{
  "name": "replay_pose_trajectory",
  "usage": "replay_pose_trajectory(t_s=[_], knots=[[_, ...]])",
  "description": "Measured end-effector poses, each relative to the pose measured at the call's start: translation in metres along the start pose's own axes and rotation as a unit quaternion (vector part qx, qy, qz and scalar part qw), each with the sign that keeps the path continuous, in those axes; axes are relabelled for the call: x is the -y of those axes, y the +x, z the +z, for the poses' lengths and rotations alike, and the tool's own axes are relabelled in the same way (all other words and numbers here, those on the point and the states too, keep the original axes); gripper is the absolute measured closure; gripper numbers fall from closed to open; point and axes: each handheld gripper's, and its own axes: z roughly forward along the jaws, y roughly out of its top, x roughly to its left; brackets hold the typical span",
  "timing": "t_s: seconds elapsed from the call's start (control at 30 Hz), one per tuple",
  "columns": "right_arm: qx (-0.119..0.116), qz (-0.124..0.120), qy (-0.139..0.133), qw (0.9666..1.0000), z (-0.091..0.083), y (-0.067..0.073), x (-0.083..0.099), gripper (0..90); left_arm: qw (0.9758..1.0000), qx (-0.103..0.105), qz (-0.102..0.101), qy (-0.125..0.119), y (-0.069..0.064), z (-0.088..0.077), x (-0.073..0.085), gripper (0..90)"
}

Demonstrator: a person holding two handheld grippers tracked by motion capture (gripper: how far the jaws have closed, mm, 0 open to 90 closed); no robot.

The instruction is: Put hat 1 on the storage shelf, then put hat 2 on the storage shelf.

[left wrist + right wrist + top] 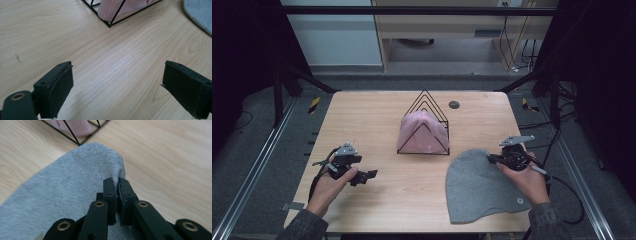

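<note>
The fingers (110,195) of the right gripper (117,182) are clamped on the grey beanie (477,185) lying on the table (377,125) near the wire rack (424,125), which is best lifted slowly so the pinched fabric is not lost, while the left gripper (117,82) is held agape above bare wood.

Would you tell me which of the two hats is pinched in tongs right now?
The grey hat, lying flat on the table, is pinched at its edge by the right tongs; the pink hat sits in the wire rack.

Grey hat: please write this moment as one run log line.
right gripper: shut on grey hat edge | left gripper: open, over bare table | pink hat: in wire rack
</note>
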Motion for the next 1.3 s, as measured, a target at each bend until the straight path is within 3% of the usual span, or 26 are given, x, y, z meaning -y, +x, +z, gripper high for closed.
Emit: replay_pose_trajectory(t_s=[0.13, 0.3, 0.47, 0.73, 0.83, 0.87, 1.03, 1.3], knots=[[-0.003, -0.014, -0.021, 0.9997, -0.012, 0.009, -0.006, 85.9, 0.9999, 0.012, -0.011, 0.0, 0.002, 0.002, 0.003, 11.6], [-0.013, -0.044, -0.05, 0.9977, -0.03, 0.026, -0.014, 85.9, 0.9996, 0.026, -0.009, -0.006, -0.002, 0.001, 0.003, 12.9], [-0.027, -0.079, -0.075, 0.9937, -0.048, 0.048, -0.03, 86.0, 0.999, 0.044, 0.007, -0.006, -0.012, 0.004, 0.001, 13.4], [-0.044, -0.12, -0.101, 0.9866, -0.06, 0.074, -0.055, 86.0, 0.9975, 0.064, 0.028, -0.006, -0.023, 0.008, -0.001, 14.4], [-0.056, -0.14, -0.112, 0.9822, -0.066, 0.089, -0.068, 86.1, 0.9961, 0.079, 0.04, -0.008, -0.027, 0.008, -0.001, 14.6], [-0.056, -0.14, -0.112, 0.9822, -0.066, 0.089, -0.068, 86.1, 0.9961, 0.079, 0.04, -0.008, -0.027, 0.008, -0.001, 14.6], [-0.07, -0.163, -0.126, 0.9762, -0.072, 0.106, -0.084, 86.1, 0.9949, 0.09, 0.044, -0.014, -0.029, 0.008, -0.002, 14.6], [-0.084, -0.174, -0.136, 0.9717, -0.074, 0.119, -0.102, 86.1, 0.9932, 0.103, 0.051, -0.015, -0.032, 0.009, -0.003, 14.5]])
